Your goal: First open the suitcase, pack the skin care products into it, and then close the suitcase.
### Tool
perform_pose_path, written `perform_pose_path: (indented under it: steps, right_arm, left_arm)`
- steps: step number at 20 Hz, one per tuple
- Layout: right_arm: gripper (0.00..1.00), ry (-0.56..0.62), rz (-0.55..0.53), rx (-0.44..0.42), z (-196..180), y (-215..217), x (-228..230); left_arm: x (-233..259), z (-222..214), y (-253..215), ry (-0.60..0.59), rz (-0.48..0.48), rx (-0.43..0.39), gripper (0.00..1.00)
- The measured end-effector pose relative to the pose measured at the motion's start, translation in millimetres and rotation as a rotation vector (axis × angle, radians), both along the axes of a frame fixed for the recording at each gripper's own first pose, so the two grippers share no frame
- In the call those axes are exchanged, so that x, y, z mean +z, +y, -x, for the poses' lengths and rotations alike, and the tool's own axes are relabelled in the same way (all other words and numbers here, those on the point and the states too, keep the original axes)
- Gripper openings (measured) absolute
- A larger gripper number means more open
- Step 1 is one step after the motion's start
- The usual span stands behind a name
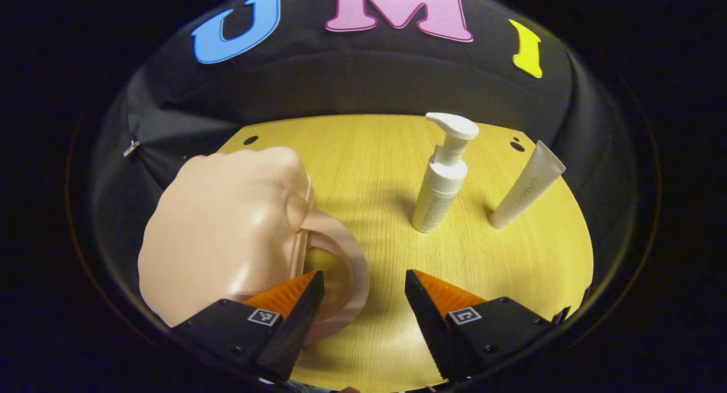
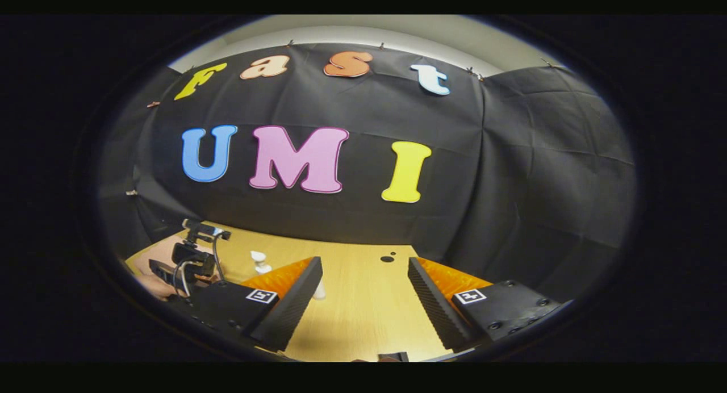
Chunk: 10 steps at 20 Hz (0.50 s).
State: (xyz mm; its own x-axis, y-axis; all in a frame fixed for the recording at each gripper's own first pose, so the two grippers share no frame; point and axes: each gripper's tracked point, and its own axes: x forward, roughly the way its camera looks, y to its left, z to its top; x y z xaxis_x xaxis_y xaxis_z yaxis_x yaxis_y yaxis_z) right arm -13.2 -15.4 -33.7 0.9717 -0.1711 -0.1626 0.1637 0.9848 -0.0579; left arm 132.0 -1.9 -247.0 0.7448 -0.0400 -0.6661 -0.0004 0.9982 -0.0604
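Note:
A small pale pink suitcase point(image 1: 221, 234) lies at the left of the wooden table point(image 1: 369, 154), its shell looking closed and its loop handle point(image 1: 346, 262) pointing toward the middle. My left gripper point(image 1: 363, 285) is open just above the table, with one finger over the handle and nothing between its fingers. A white pump bottle point(image 1: 443, 177) stands upright at centre right, and a pale tube point(image 1: 528, 185) stands on its cap further right. My right gripper point(image 2: 363, 268) is open and empty over the table's right part. In its view the left gripper point(image 2: 193, 262) hovers by the suitcase point(image 2: 156, 276), near the pump bottle point(image 2: 261, 261).
The black cloth wall closes the booth behind the table and to both sides. Small dark holes point(image 1: 517, 146) mark the table's far corners. Bare wood point(image 2: 363, 302) lies under the right gripper, with the table edge close at the right.

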Motion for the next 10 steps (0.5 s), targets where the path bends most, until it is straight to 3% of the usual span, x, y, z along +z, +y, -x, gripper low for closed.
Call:
perform_pose_path:
  steps: [3,4,5,6,8,10]
  right_arm:
    - [0.96,0.013,0.009,0.004,5.2,3.0,1.4]
    - [0.96,0.011,0.010,0.000,6.5,2.2,2.6]
    - [0.96,0.013,0.011,-0.004,8.9,2.2,2.4]
    - [0.94,0.015,0.010,-0.005,11.6,2.8,2.2]
    - [0.94,0.018,0.009,-0.007,13.8,5.0,1.6]
    - [0.96,0.013,0.003,-0.007,16.0,8.0,3.3]
  left_arm:
    - [-14.5,1.0,2.1,0.029,-0.045,-0.046,0.59]
    - [-19.7,1.0,9.3,0.035,-0.063,-0.035,0.58]
    - [-22.3,-1.7,15.1,0.032,-0.069,-0.034,0.46]
    - [-19.5,0.0,12.6,0.033,-0.065,-0.054,0.27]
    - [0.9,1.8,8.9,-0.008,-0.092,-0.102,0.16]
    - [19.4,8.0,9.4,-0.013,-0.101,-0.123,0.13]
